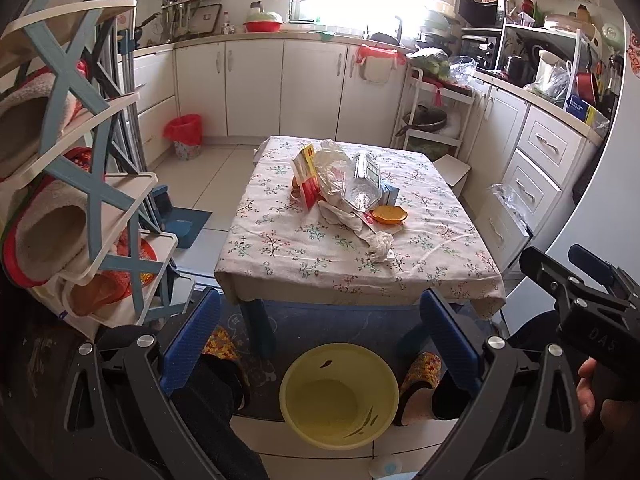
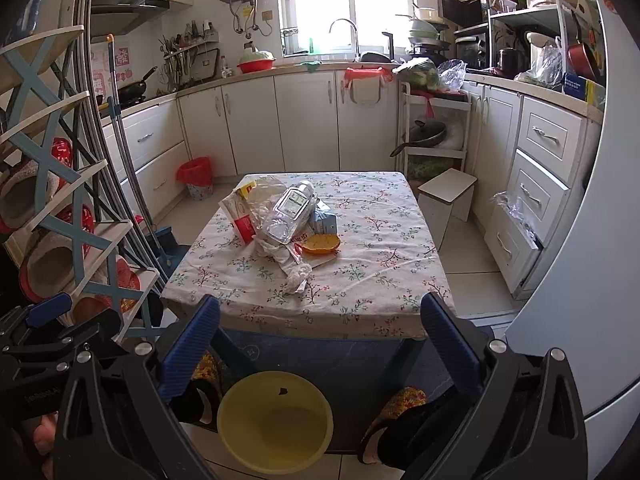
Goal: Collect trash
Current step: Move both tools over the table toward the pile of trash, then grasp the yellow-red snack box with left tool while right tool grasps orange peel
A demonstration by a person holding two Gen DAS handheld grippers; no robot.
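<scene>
Readable text is scarce. On the black body of the right gripper (image 1: 592,280), seen from the left wrist view, pale letters "DAS" show, the rest cut off by the frame edge. The left gripper's (image 2: 60,328) body, in the right wrist view, carries a small pale word, too blurred to read. The plastic bottle (image 2: 290,212) on the table has a white printed label, characters illegible. The red-and-yellow carton (image 1: 306,176) bears print, also unreadable.
</scene>
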